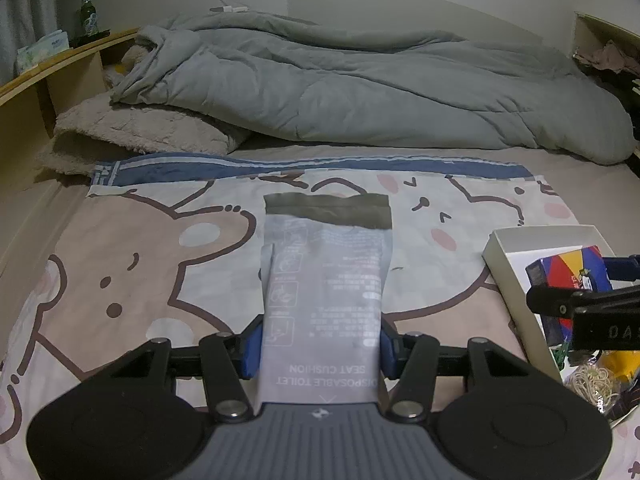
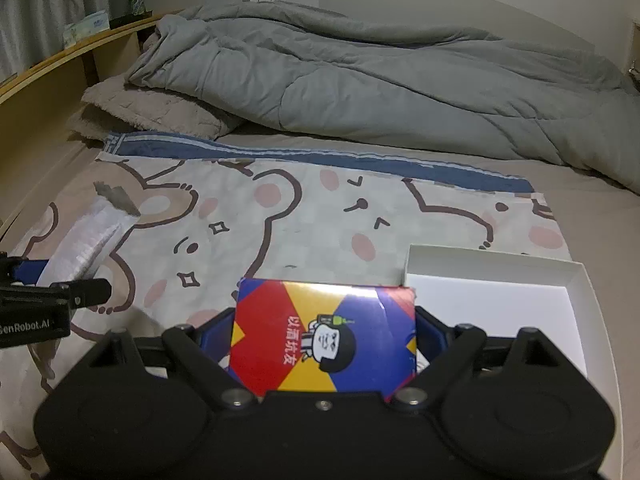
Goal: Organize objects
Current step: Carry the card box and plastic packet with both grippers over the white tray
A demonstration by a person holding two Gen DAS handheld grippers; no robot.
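My left gripper is shut on a grey packet marked "disposable toilet seat cushion" and holds it above the cartoon bear cloth. The packet also shows edge-on at the left of the right wrist view, with the left gripper on it. My right gripper is shut on a red, yellow and blue card box, just left of the white open box. In the left wrist view the card box hangs over the white box, held by the right gripper.
A rumpled grey duvet and a fluffy beige blanket lie at the back of the bed. A wooden shelf on the left carries a green bottle and tissue packs. Rubber bands and small items lie in the white box's near end.
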